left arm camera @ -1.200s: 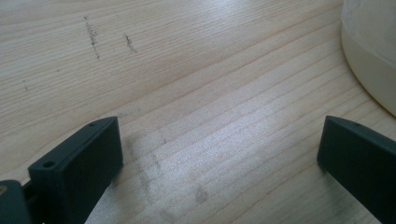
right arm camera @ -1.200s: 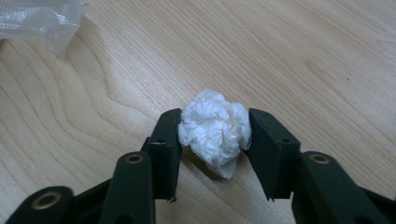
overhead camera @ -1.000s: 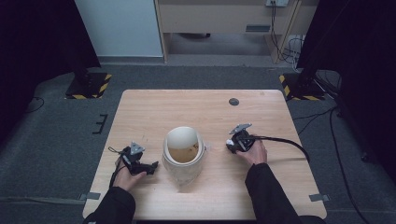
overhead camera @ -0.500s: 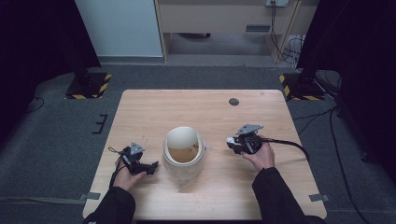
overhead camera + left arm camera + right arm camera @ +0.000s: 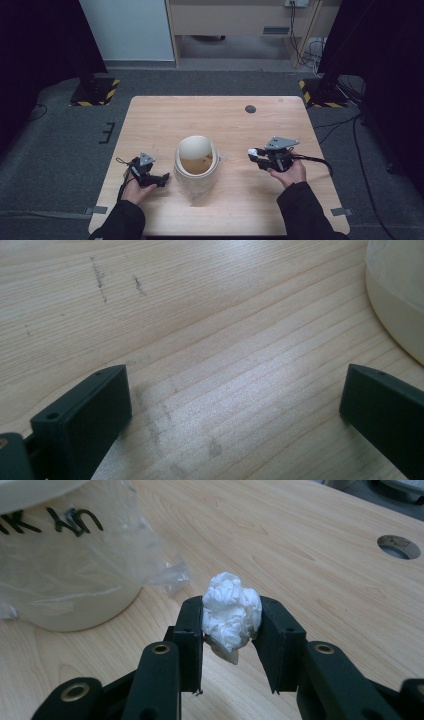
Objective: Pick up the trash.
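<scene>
A cream bin [image 5: 196, 167] lined with a clear plastic bag stands at the middle of the wooden table [image 5: 215, 115]; its wall with black writing [image 5: 60, 560] fills the upper left of the right gripper view. My right gripper [image 5: 254, 155] is shut on a crumpled white paper ball [image 5: 231, 614], held just above the table to the right of the bin. The ball [image 5: 252, 151] shows white at the jaw tips. My left gripper [image 5: 164, 179] rests low beside the bin's left side, open, with bare wood between its jaws [image 5: 235, 405]. The bin's edge [image 5: 400, 295] sits at the upper right there.
A round cable hole [image 5: 250, 109] lies in the table's far right part, also visible as a hole [image 5: 398, 546] in the right gripper view. A fold of the clear bag [image 5: 170, 575] sticks out at the bin's base. Cables trail off both grippers.
My right gripper with the white paper ball has drifted slightly right and up from the table. The left gripper and the bin have stayed put.
</scene>
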